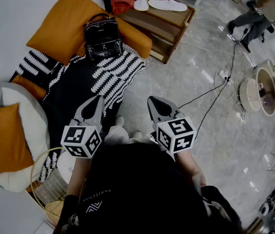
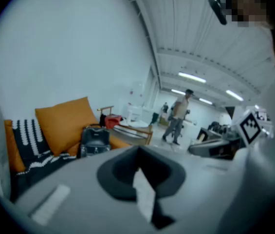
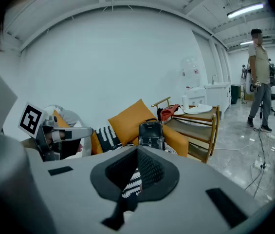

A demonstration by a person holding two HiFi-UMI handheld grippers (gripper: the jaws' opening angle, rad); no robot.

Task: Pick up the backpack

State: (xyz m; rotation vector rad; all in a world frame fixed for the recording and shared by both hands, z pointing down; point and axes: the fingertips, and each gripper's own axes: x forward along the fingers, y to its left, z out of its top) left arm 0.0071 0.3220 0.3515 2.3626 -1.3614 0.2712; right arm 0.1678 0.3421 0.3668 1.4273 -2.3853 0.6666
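Holding both grippers out ahead of me and tipped slightly down, I have my left gripper (image 1: 97,100) and my right gripper (image 1: 153,102) fully closed, each pair of jaws pressed together with nothing between them. The backpack (image 1: 102,38), small and black with a top handle, stands upright on the orange sofa (image 1: 139,40), leaning against an orange cushion (image 1: 62,26), at the far edge of a black-and-white patterned throw (image 1: 115,74). It is well apart from both grippers. A wooden rack (image 1: 169,21) stands just beside the sofa.
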